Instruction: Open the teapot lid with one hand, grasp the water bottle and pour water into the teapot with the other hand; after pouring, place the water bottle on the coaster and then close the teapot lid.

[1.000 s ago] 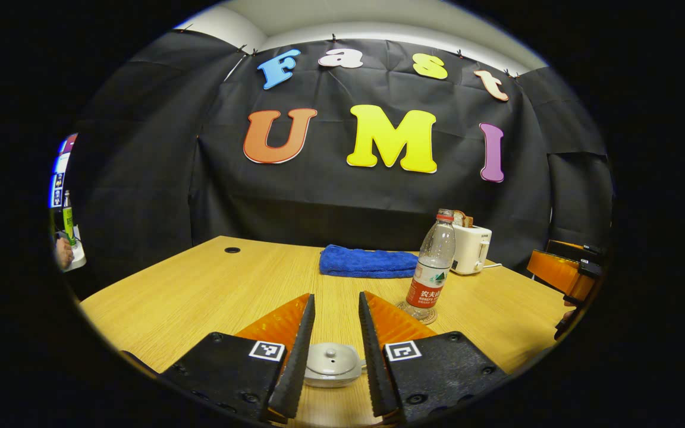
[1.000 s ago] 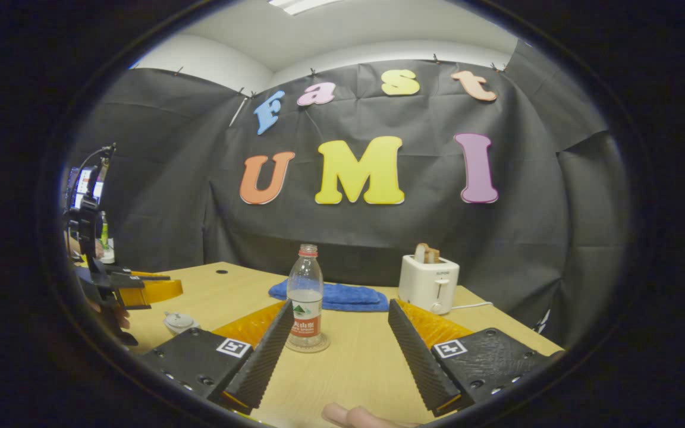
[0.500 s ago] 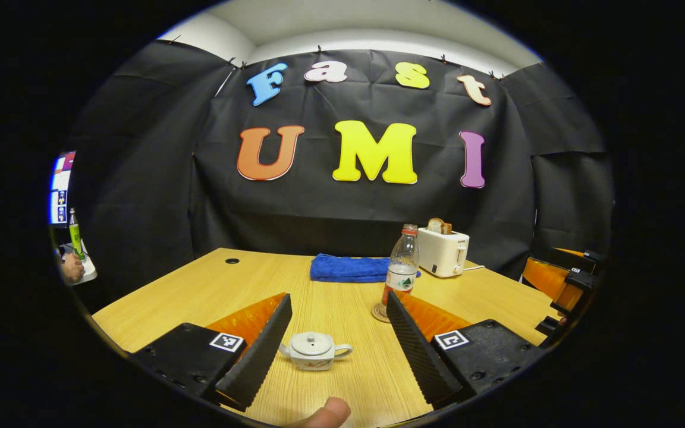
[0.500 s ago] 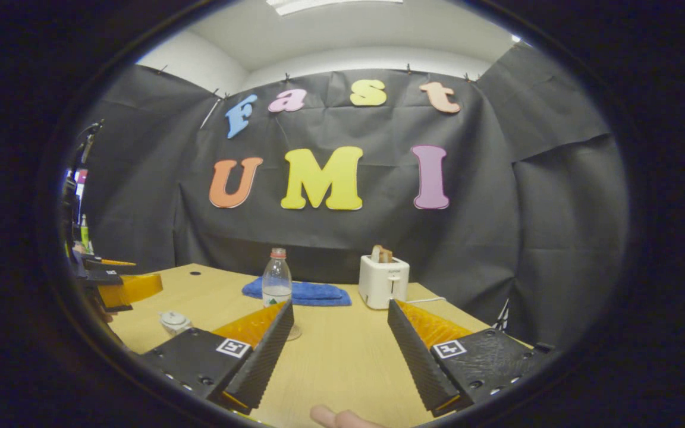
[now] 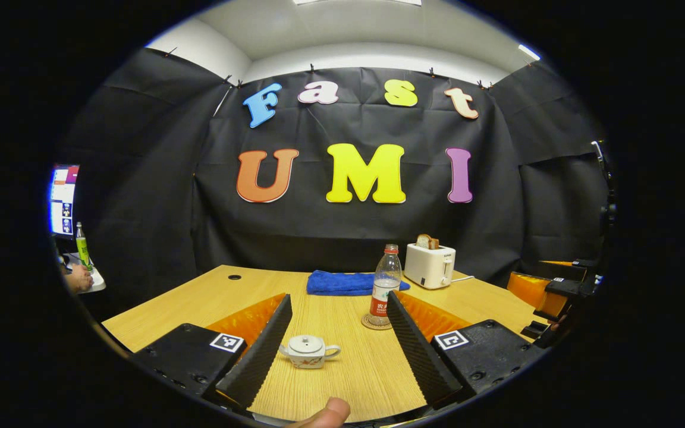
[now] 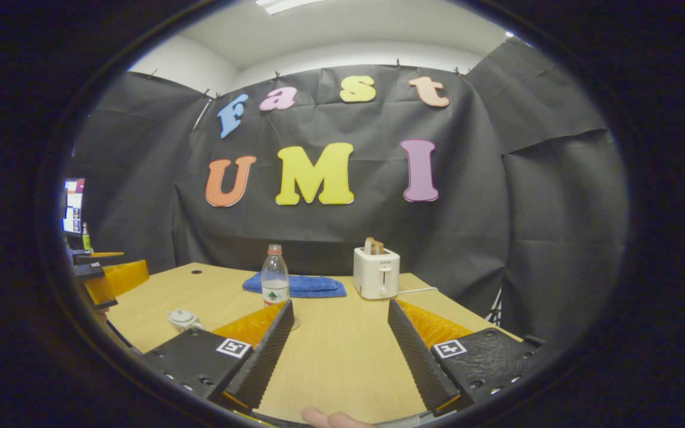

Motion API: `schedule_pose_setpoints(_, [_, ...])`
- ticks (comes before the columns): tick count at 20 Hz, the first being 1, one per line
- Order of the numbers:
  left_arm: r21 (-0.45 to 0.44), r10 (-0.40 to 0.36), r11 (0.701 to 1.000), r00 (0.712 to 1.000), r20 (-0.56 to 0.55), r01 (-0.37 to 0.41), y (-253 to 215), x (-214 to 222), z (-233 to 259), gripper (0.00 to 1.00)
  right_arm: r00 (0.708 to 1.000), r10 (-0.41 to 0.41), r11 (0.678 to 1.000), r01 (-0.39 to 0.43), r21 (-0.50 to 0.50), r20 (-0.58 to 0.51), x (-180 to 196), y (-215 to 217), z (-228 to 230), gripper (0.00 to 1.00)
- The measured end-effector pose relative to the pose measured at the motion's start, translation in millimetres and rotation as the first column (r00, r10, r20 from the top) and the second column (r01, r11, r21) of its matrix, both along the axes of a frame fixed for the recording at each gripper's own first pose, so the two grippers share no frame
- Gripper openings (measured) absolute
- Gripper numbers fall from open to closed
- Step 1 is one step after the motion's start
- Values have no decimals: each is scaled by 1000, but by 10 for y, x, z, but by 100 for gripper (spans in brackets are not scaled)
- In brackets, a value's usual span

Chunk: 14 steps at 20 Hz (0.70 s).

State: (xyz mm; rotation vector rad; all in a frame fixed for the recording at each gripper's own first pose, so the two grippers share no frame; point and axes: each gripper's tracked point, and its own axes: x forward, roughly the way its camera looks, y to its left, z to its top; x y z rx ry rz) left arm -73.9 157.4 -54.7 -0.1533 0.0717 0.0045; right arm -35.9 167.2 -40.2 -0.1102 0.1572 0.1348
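Note:
A small white teapot with its lid on stands on the wooden table, low between the fingers of my left gripper, which is open and holds nothing. The clear water bottle with a red cap stands upright on a round coaster farther back. In the right gripper view my right gripper is open and empty. There the water bottle is just past its left finger, and the teapot sits far left. Neither gripper touches anything.
A folded blue towel and a white toaster with toast sit at the table's back. The right gripper shows at the right edge, the left gripper at the left edge. A thumb tip is at the bottom.
My left gripper opened wide from a narrow gap over the teapot lid and drew back toward the near edge. My right gripper also backed away from the bottle.

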Motion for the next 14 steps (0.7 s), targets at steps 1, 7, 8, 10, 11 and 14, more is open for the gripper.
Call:
schedule_pose_setpoints(1, [-2,-1,1000,1000,4,1,16,-20,9,100,1000,2,1000,-2,-3,2,-6,21,7,96])
schedule_pose_setpoints(7, [-6,10,1000,1000,-21,-10,132,4,-69,100,999,38,999,-38,-21,-21,-26,213,-91,97])
schedule_pose_setpoints(8, [-8,14,1000,1000,-20,-14,162,14,-84,100,999,44,999,-45,-25,-23,-26,243,-104,95])
schedule_pose_setpoints(10, [-14,22,1000,1000,-20,-22,210,7,-90,100,998,56,998,-57,-32,-29,-27,293,-145,97])
schedule_pose_setpoints(11, [-13,21,1000,1000,-20,-21,215,19,-95,100,998,58,998,-59,-37,-33,-27,304,-167,97])
schedule_pose_setpoints(14, [6,28,1000,999,-27,-28,249,30,-139,100,998,53,998,-54,-41,-38,-18,312,-195,94])
